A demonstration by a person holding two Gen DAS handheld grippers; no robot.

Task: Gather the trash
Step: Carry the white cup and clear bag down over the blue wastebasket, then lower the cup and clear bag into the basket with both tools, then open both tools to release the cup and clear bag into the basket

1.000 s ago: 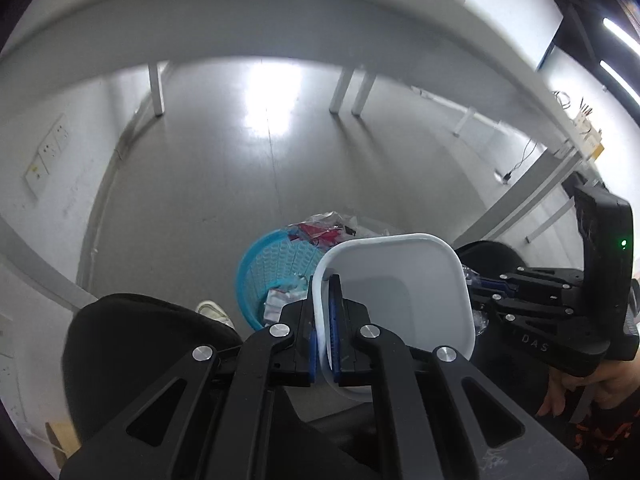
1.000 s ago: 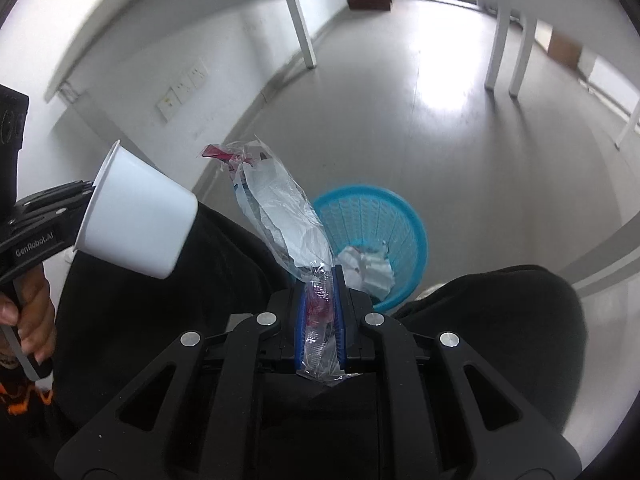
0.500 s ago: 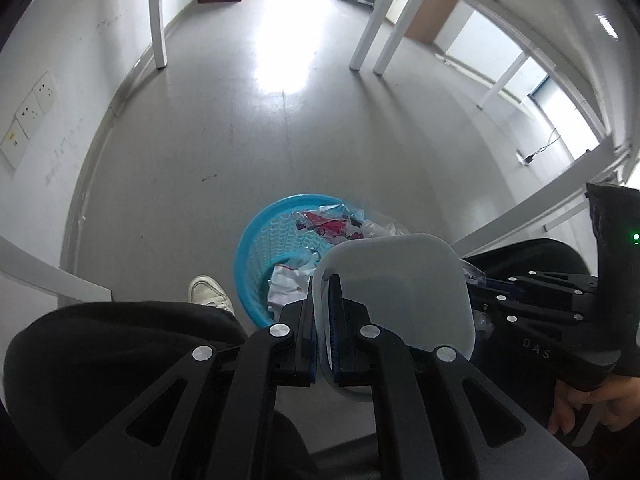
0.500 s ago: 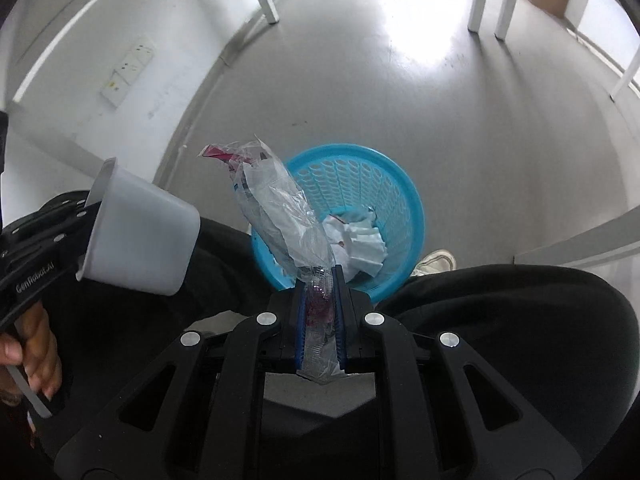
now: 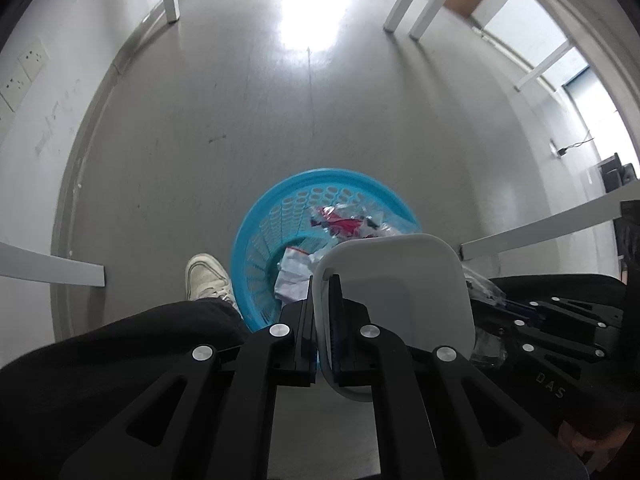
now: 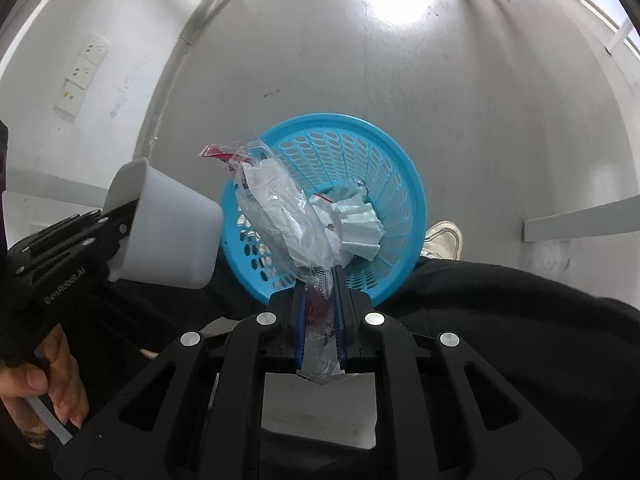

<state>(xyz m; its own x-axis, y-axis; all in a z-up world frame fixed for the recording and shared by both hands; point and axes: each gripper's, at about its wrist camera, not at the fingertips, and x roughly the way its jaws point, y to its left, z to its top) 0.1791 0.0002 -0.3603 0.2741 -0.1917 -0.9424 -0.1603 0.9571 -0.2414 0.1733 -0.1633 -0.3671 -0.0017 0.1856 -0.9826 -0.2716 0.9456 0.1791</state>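
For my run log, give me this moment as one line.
left tongs: shut on white plastic tub | right tongs: shut on clear plastic wrapper | both above blue perforated plastic basket | nothing released

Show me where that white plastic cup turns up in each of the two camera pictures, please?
Left wrist view: the white plastic cup sits low, right of centre, its rim pinched in the left gripper.
Right wrist view: the cup is at the left edge, seen from the side, mouth pointing up-left.
Shared landmark: the blue basket on the floor, paper scraps inside.
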